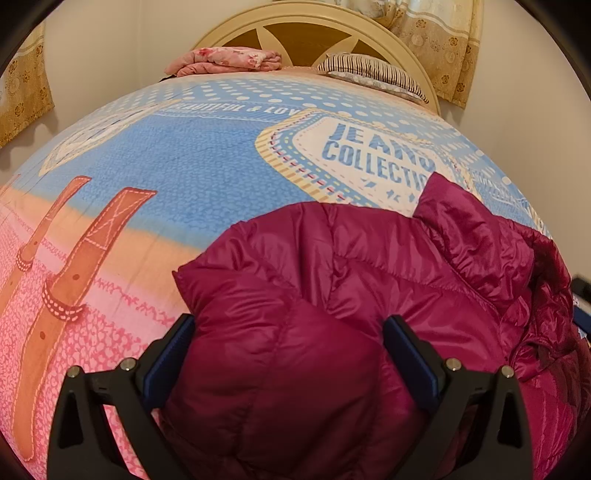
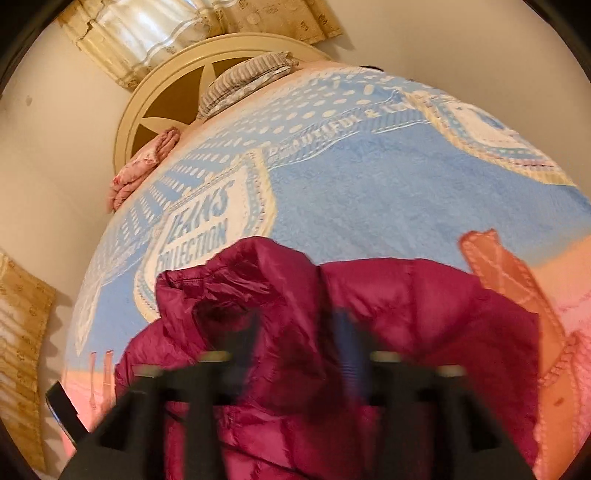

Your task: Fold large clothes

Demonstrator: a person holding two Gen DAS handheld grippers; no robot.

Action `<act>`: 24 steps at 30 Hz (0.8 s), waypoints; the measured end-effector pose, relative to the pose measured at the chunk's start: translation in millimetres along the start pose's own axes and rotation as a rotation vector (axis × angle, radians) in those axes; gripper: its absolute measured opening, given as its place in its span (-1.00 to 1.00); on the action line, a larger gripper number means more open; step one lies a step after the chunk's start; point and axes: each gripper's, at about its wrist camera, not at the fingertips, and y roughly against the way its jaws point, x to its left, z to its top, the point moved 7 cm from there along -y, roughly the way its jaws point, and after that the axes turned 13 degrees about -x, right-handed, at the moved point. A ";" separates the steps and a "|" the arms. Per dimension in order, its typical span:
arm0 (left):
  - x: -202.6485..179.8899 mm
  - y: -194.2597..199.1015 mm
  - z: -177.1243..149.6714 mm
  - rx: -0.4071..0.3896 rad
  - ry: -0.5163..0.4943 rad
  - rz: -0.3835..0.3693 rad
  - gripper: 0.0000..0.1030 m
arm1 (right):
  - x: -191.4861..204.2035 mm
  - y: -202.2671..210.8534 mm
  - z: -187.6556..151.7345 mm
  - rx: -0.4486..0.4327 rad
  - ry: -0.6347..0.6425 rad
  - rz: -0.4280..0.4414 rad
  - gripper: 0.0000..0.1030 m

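Observation:
A magenta puffer jacket [image 1: 369, 280] lies bunched on the bed near the front edge. My left gripper [image 1: 288, 328] is open, its two blue-padded fingers [image 1: 173, 350] standing wide on either side of a puffy fold of the jacket, low over it. In the right wrist view the jacket [image 2: 424, 314] fills the lower middle. My right gripper [image 2: 299, 332] is motion-blurred just above the jacket; its fingers [image 2: 347, 339] stand somewhat apart with jacket fabric between them, and whether they pinch it is unclear.
The bed carries a blue, pink and orange printed blanket [image 1: 184, 158]. At the head end lie a folded pink floral cloth [image 1: 225, 61] and a striped pillow [image 1: 373, 70] against a cream headboard [image 1: 306, 22]. Curtains [image 1: 439, 40] hang behind.

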 end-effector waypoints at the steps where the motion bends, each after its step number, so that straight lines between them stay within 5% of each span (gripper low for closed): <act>1: 0.1 -0.2 0.3 0.000 0.000 0.000 0.99 | 1.7 -1.3 -0.4 -0.004 -0.007 0.015 0.38; 5: 0.1 0.0 0.1 -0.001 0.002 -0.001 0.99 | 12.1 -12.1 -18.0 0.056 0.052 -0.020 0.37; 7: 0.4 0.2 0.2 -0.001 0.003 -0.001 0.99 | 18.5 -22.6 -33.1 0.124 0.131 -0.048 -0.14; 8: 0.4 0.3 0.6 -0.001 0.003 -0.001 0.99 | 16.7 -26.5 -38.8 0.154 0.157 -0.077 -0.66; 14: 0.1 0.8 0.6 -0.001 0.005 -0.002 0.99 | 6.0 9.0 -35.8 0.052 0.135 -0.100 -0.73; 18: 0.0 2.1 1.6 -0.004 0.014 -0.013 0.99 | -18.9 4.4 -57.0 0.094 0.089 -0.136 -0.73; 24: -6.1 14.4 9.5 -0.016 0.023 -0.076 0.99 | -21.4 3.6 -64.9 -0.018 0.122 -0.075 -0.71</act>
